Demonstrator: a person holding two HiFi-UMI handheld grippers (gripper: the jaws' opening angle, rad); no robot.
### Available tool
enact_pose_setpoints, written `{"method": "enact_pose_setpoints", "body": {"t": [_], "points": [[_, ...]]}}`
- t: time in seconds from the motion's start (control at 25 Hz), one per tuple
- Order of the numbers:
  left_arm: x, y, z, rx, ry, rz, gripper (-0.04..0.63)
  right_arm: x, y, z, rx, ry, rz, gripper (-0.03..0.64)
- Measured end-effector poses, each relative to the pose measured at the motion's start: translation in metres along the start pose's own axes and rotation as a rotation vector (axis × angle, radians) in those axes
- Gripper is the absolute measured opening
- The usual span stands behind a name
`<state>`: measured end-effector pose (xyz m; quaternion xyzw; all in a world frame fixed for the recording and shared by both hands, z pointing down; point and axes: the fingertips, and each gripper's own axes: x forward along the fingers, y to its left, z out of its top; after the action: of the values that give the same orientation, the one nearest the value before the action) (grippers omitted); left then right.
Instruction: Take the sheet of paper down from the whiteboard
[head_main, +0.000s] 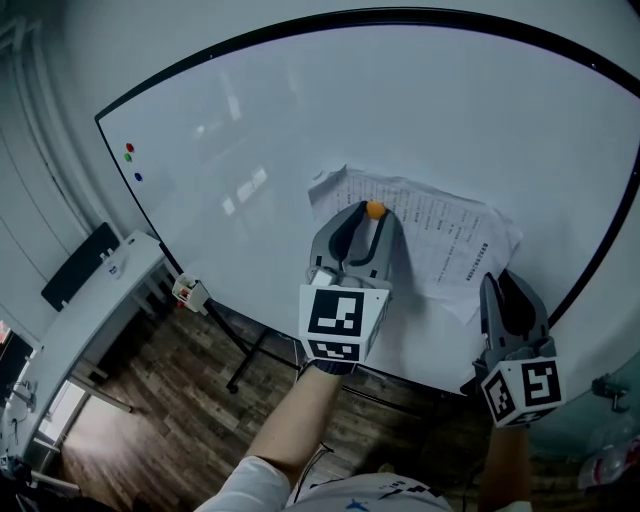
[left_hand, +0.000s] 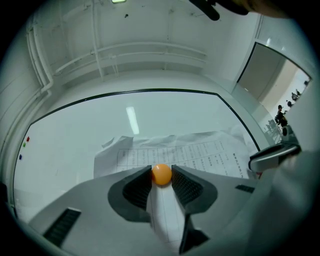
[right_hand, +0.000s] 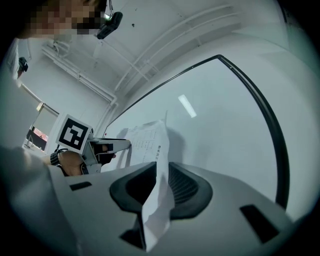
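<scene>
A crumpled printed sheet of paper lies against the whiteboard, pinned near its top by a round orange magnet. My left gripper reaches up to the board, and both pads touch the magnet's sides. The sheet spreads out behind the jaws. My right gripper is at the sheet's lower right corner, shut on the paper's edge, which runs down between its pads. From the right gripper view the sheet bows away from the board, and the left gripper shows beyond it.
Red, green and blue dot magnets sit at the board's top left. A small box hangs at the board's lower edge above the stand legs. A white desk stands at the left on the wooden floor.
</scene>
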<state>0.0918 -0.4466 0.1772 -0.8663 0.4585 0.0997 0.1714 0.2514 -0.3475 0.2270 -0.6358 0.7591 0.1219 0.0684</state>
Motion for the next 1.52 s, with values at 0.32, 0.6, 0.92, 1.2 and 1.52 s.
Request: {"method": "enact_pose_setpoints", "body": {"t": [0.32,0.6,0.92,1.2,1.52], "points": [[0.001,0.001,0.002,-0.016,0.0,-0.022,0.133,0.001,0.001,0.011,0.003,0.002,-0.01,0.017],[-0.004,-0.001,0.006,-0.037,-0.022,-0.045,0.133,-0.003,-0.005,0.014,0.045,0.0,-0.018,0.012],[-0.047,-0.008,-0.009,-0.087,-0.008,-0.083,0.133,-0.025,0.012,0.003,0.03,0.015,-0.005,0.012],[-0.096,-0.006,-0.018,-0.125,0.026,-0.13,0.133,-0.04,0.052,-0.011,0.02,0.069,0.002,0.012],[-0.151,0.009,-0.034,-0.164,0.071,-0.138,0.133,-0.056,0.097,-0.037,0.013,0.145,0.014,0.012]]}}
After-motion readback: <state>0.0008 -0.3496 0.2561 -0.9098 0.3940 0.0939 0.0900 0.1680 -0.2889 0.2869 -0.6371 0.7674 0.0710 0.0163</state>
